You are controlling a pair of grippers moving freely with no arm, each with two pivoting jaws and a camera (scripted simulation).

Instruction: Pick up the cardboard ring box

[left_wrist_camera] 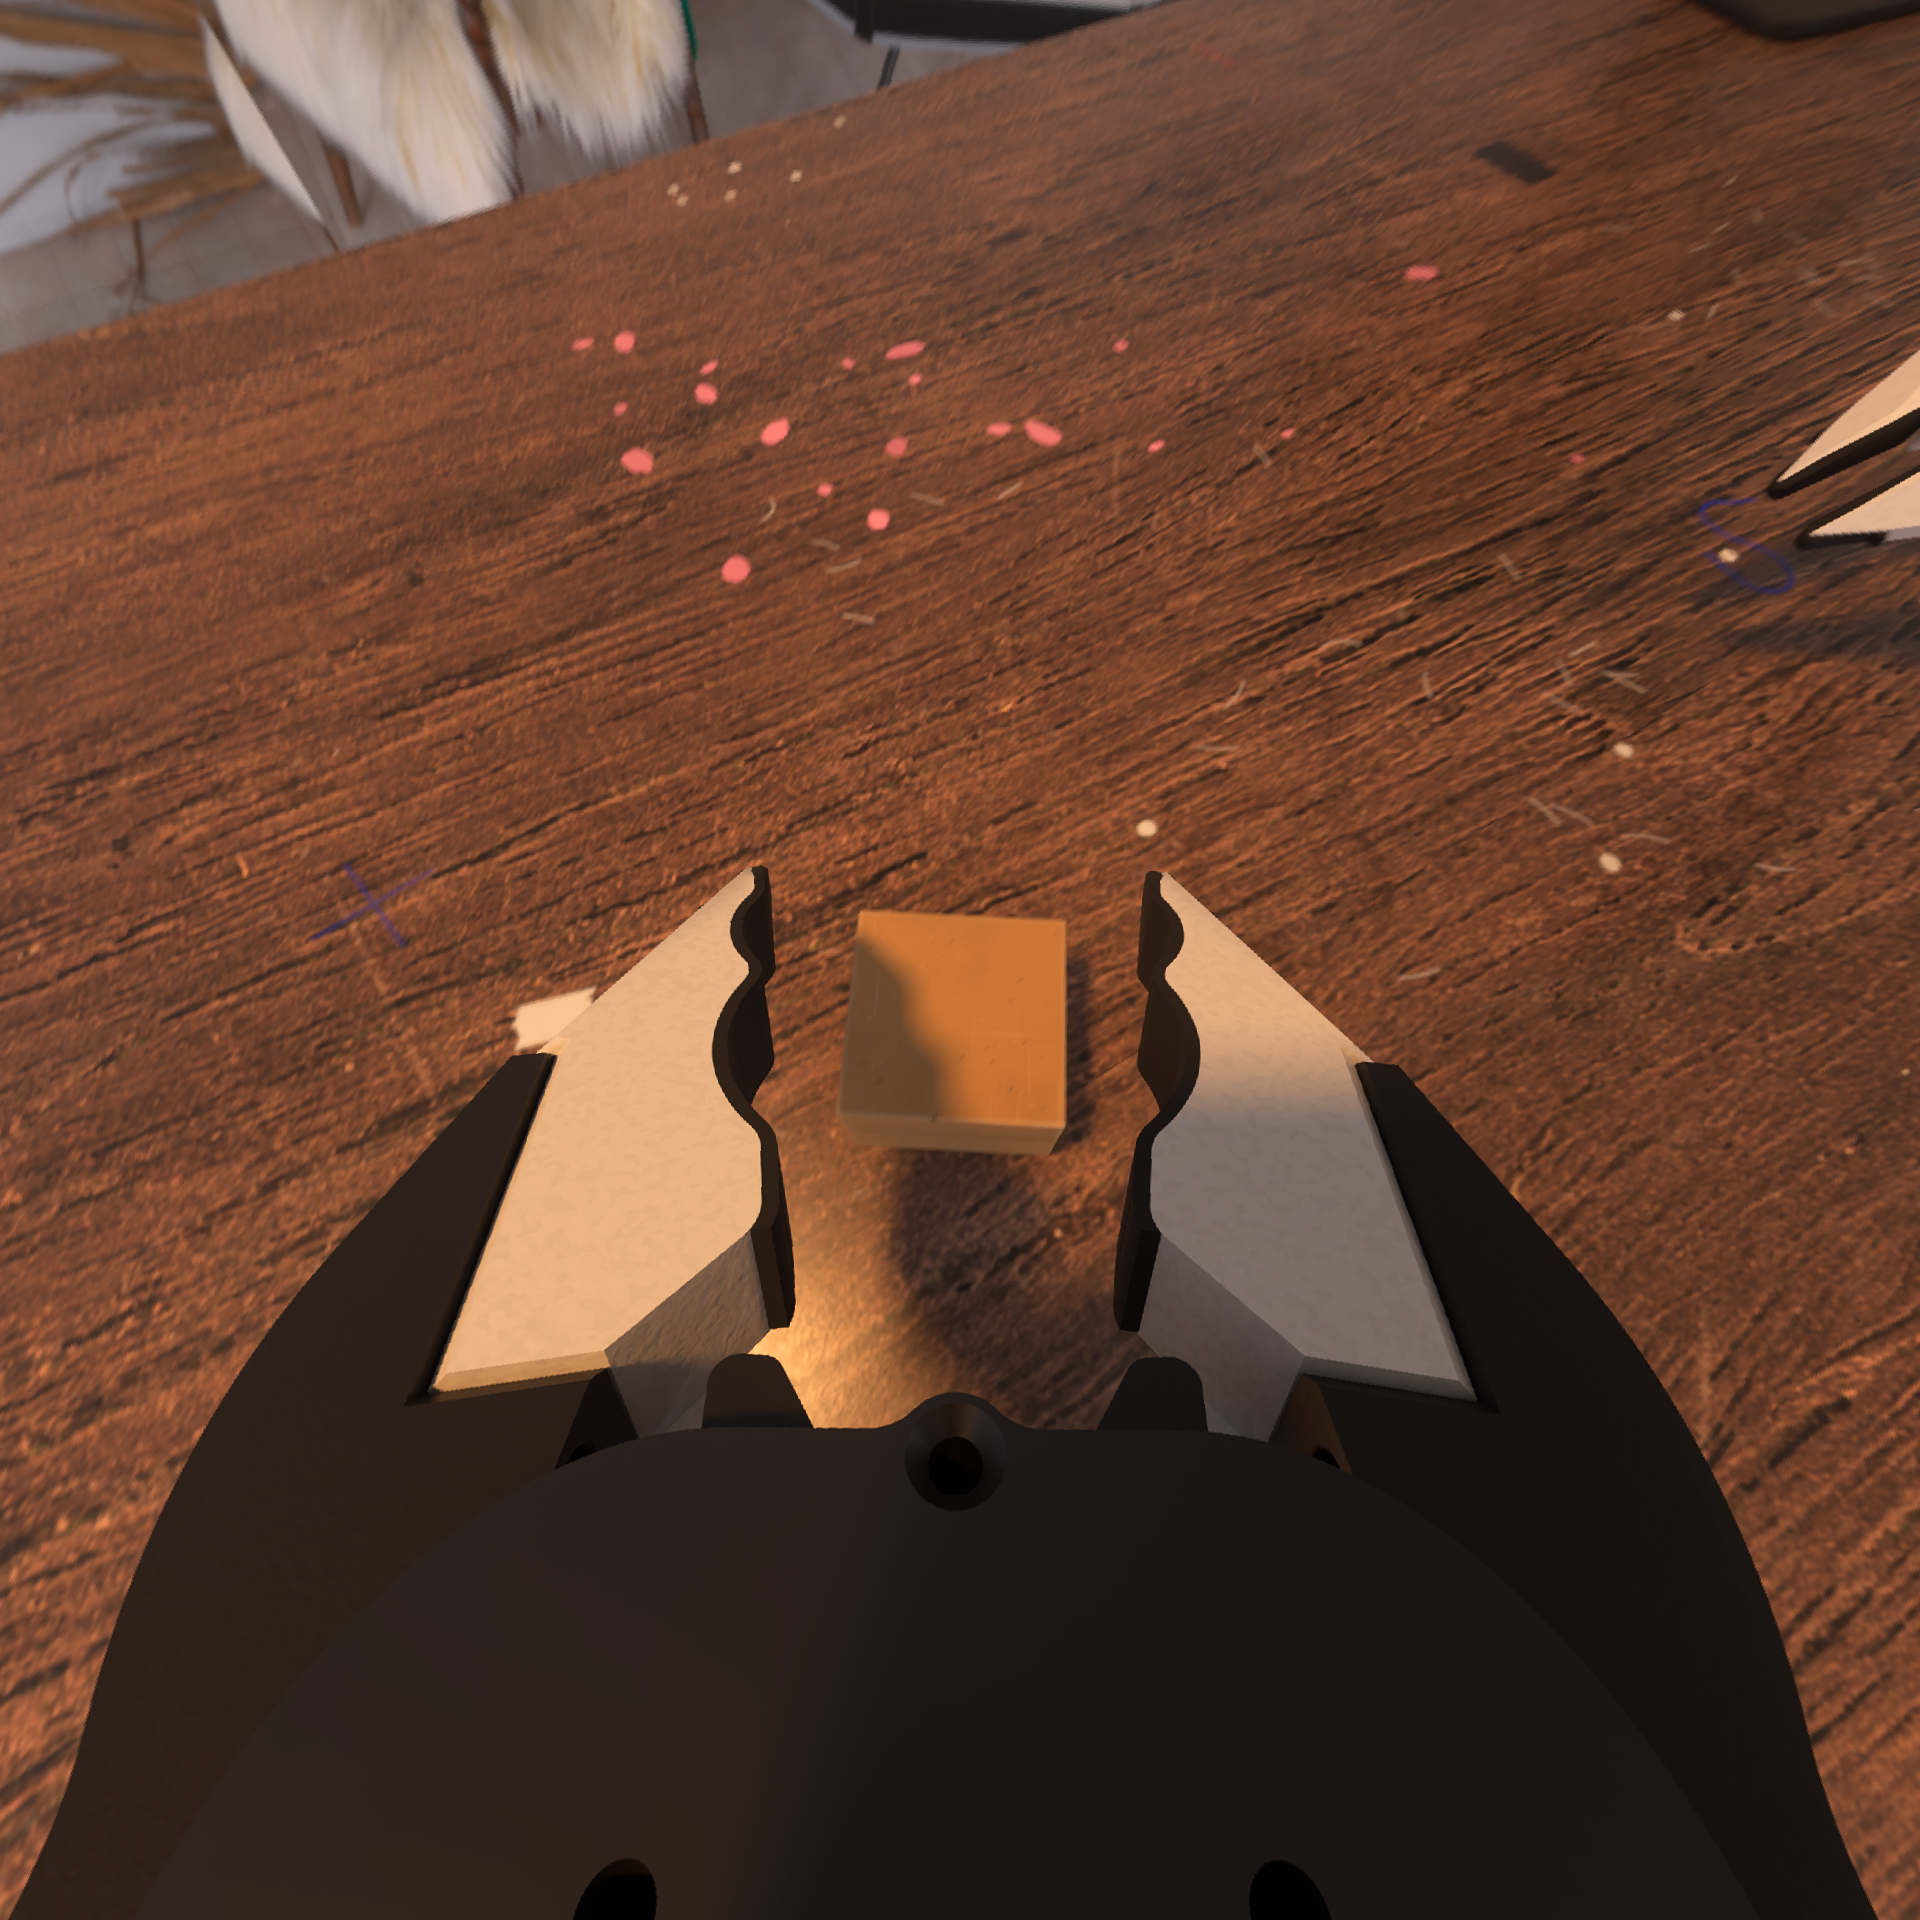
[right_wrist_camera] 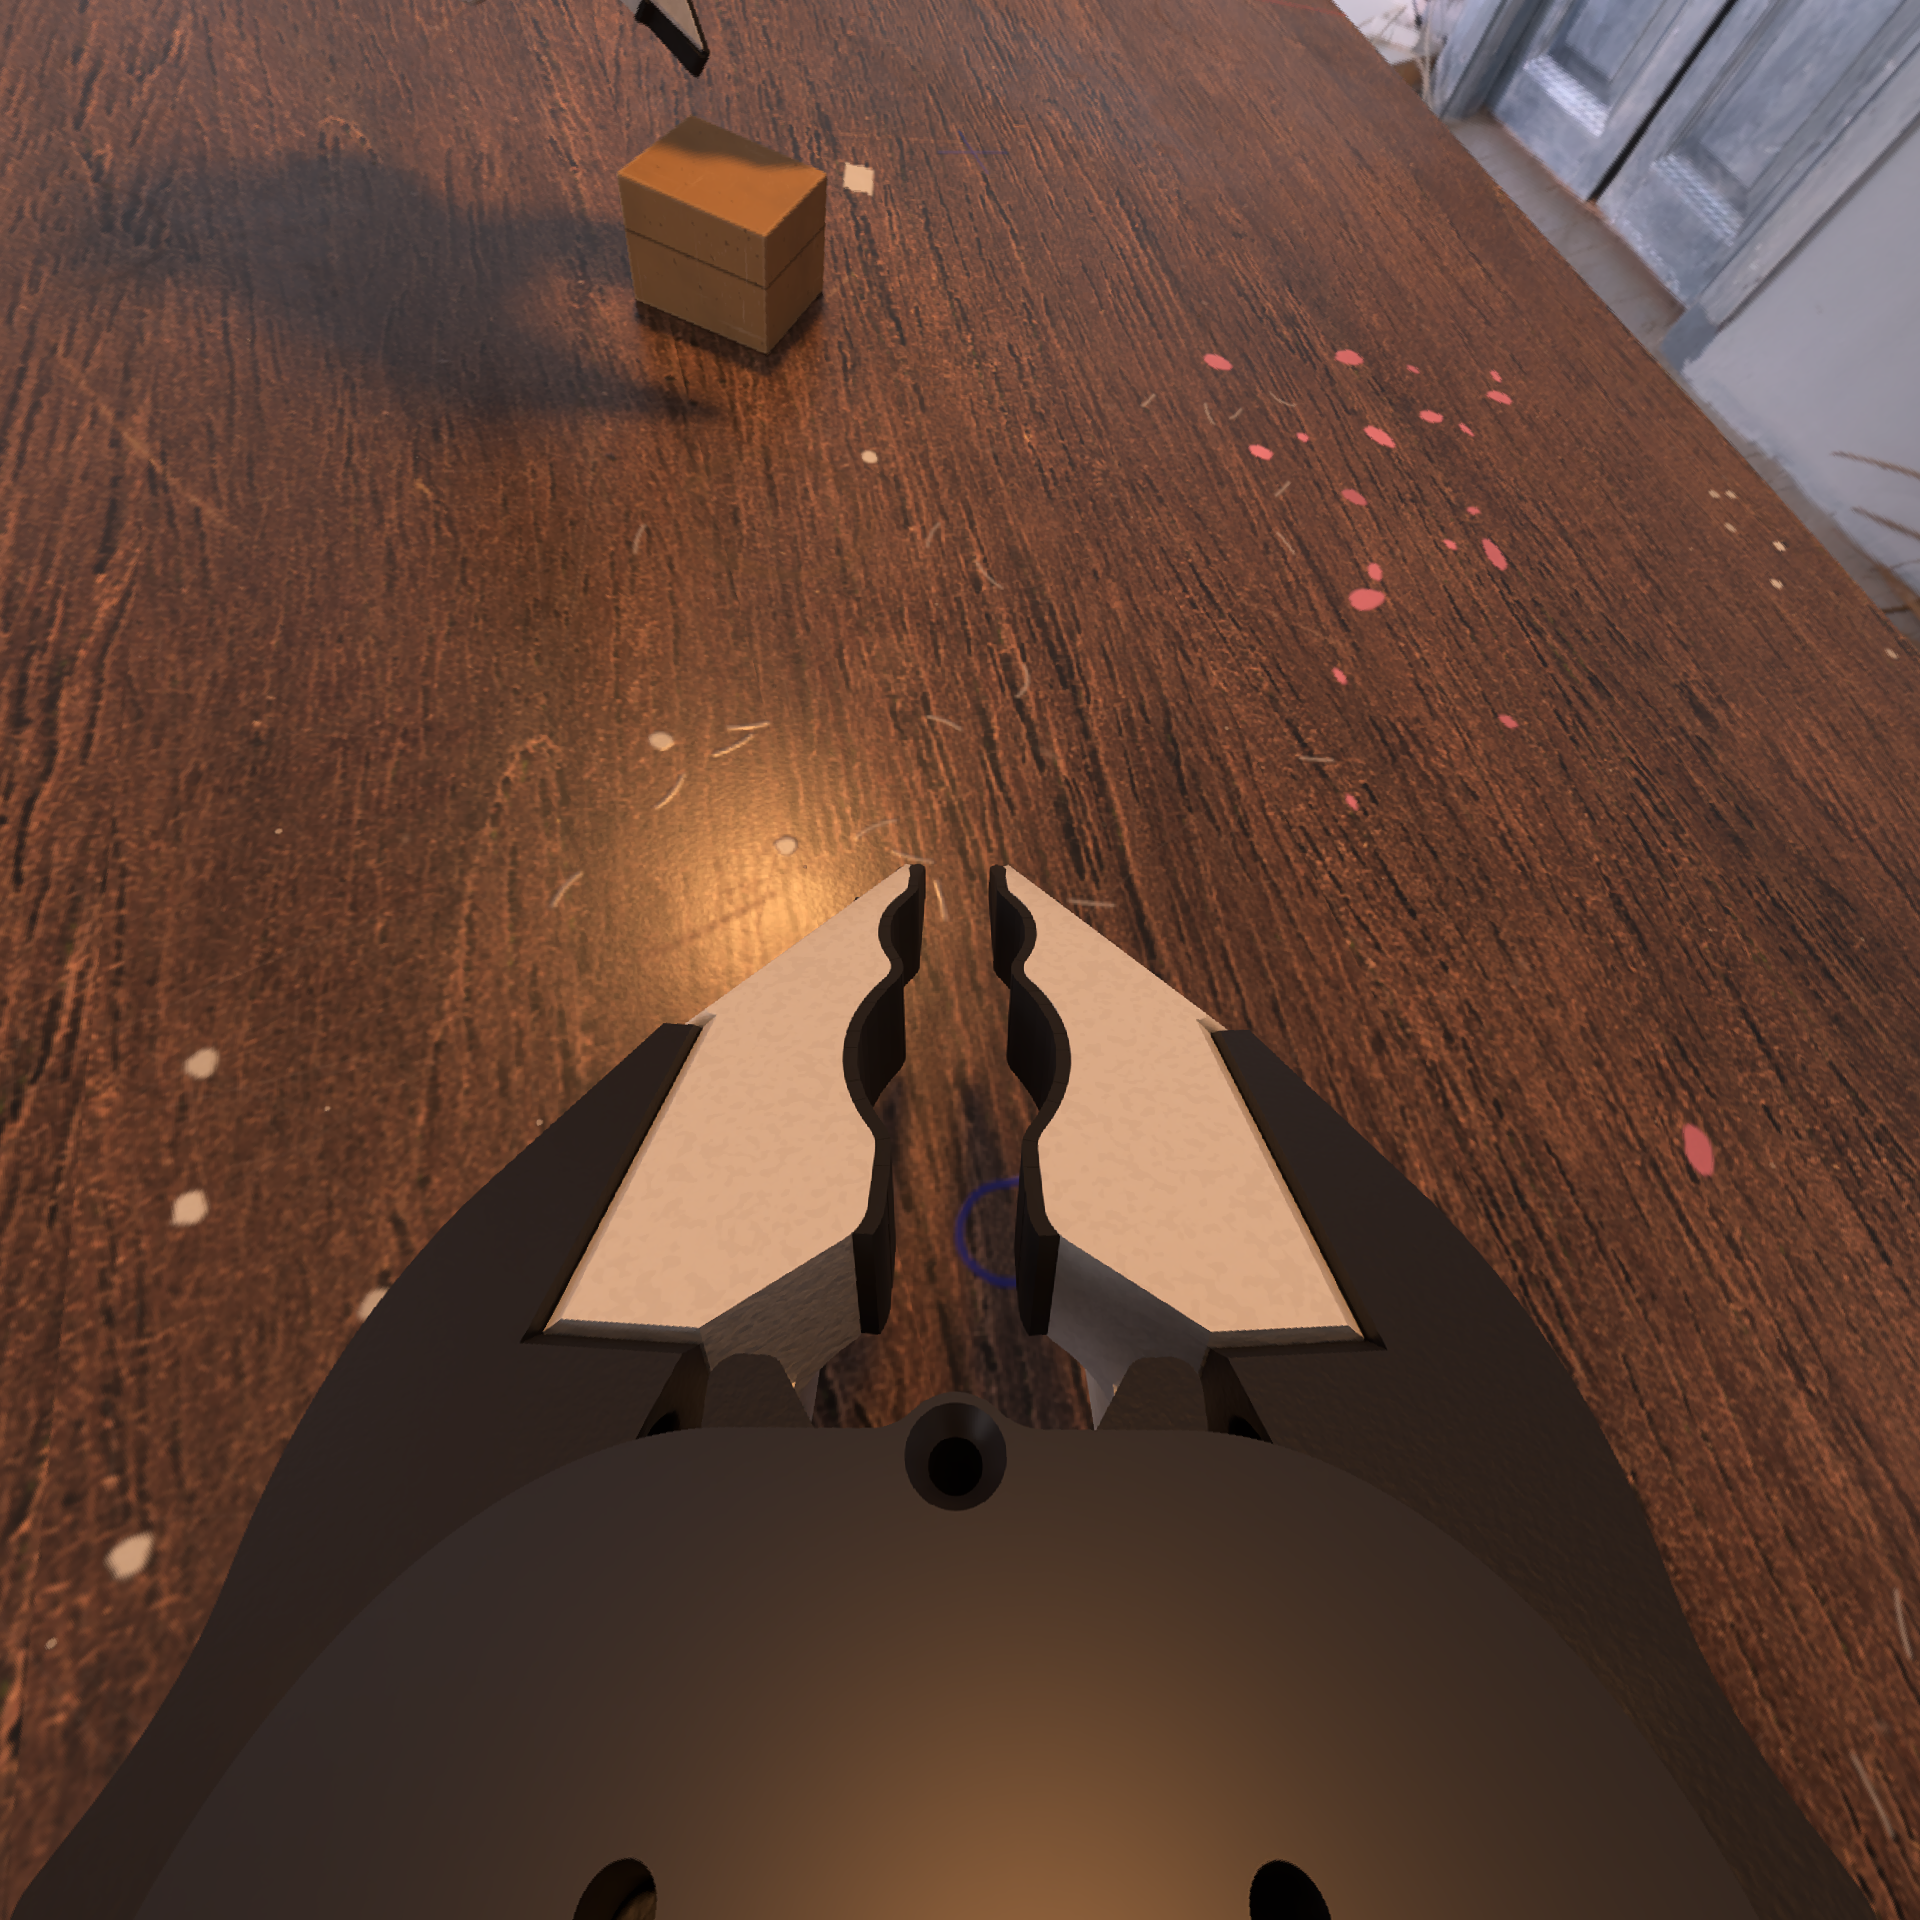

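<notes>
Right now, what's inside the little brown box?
Can't see inside. The cardboard ring box is closed, lid seam showing around its sides, standing on the wooden table. The open left gripper hangs above it, not touching.

The left claw's [left_wrist_camera: 954,878] dark body is running off the bottom edge, hiding the desk [left_wrist_camera: 1351,644] beneath it. The right claw [left_wrist_camera: 1860,488] is poking in at the right edge, only its fingertips showing. White fluffy thing [left_wrist_camera: 457,94] far left, cropped, unidentifiable.

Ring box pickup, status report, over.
Left claw open, straddling small brown cardboard ring box, no contact. Right claw nearly closed, empty, far off. Nothing obstructing.
</notes>
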